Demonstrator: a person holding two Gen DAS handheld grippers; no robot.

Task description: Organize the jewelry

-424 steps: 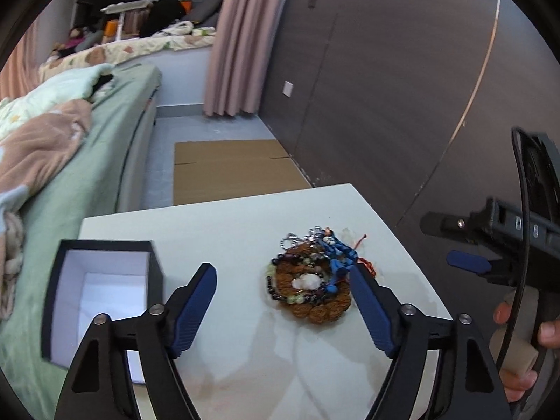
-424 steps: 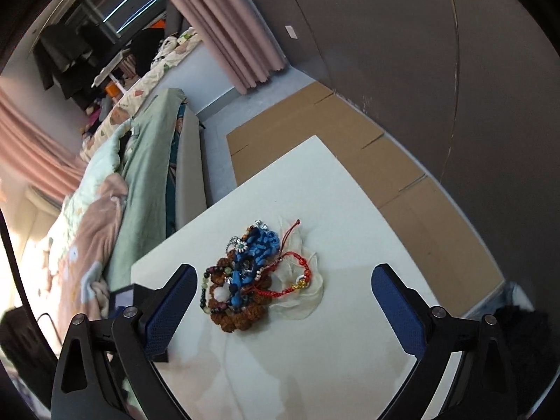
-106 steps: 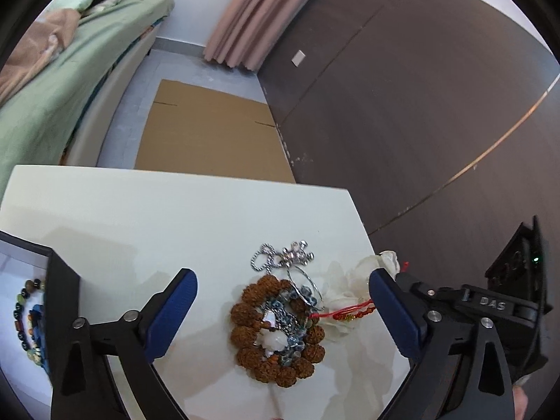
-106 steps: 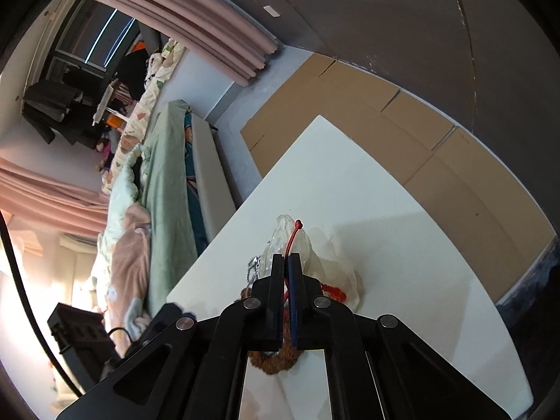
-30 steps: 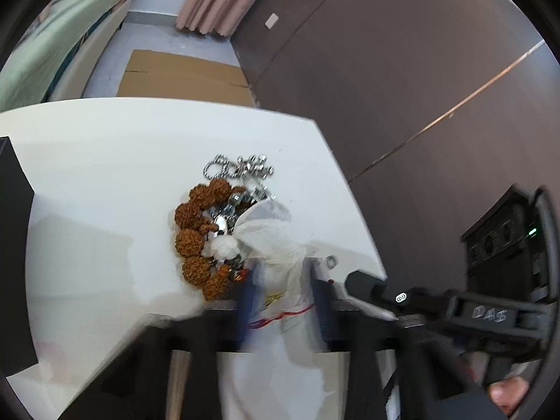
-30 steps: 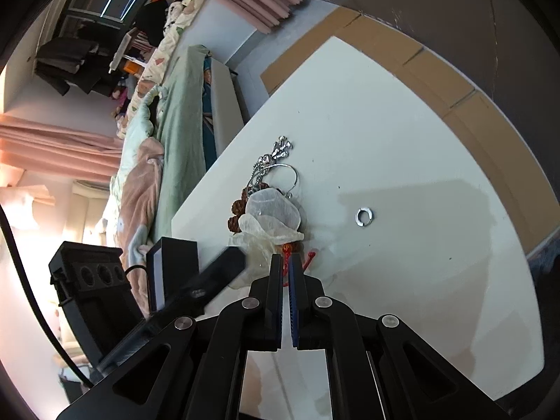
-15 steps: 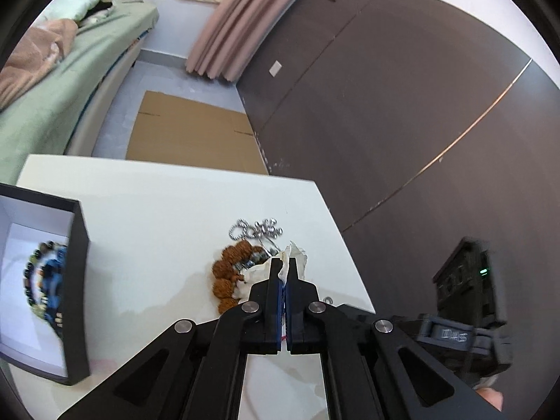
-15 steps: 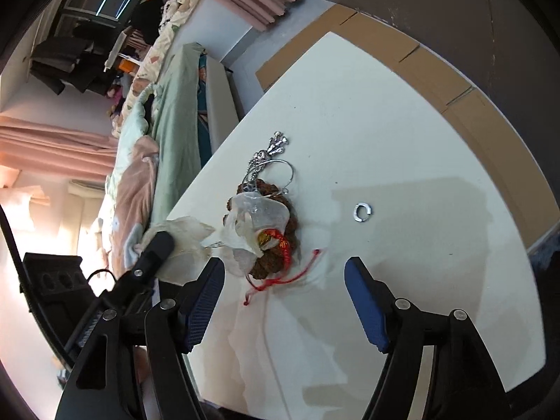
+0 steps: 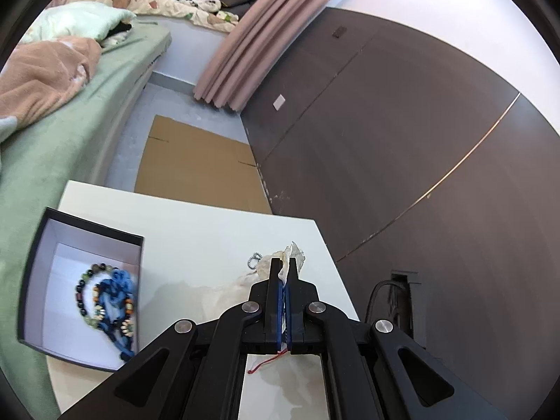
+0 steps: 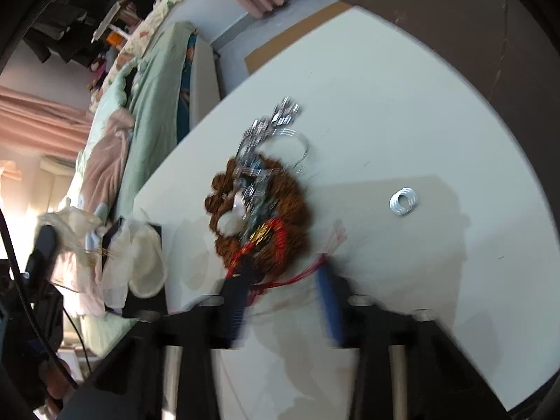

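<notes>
Jewelry [image 10: 259, 210]: knobbly brown bead ring, silver chains, red cord, piled frame centre on white table [image 10: 402, 112]. Right gripper [image 10: 283, 280] jaws closing, still apart, straddling cord. Left gripper [image 9: 284, 273] clamps gauzy pouch [image 9: 292, 257]. Box [image 9: 87, 234], lower left, holds beads.

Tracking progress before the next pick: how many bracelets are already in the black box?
2, lying together on the floor of the black box: a dark mixed-bead bracelet and a blue bracelet overlapping it. Something smaller could be hidden underneath them.
</notes>
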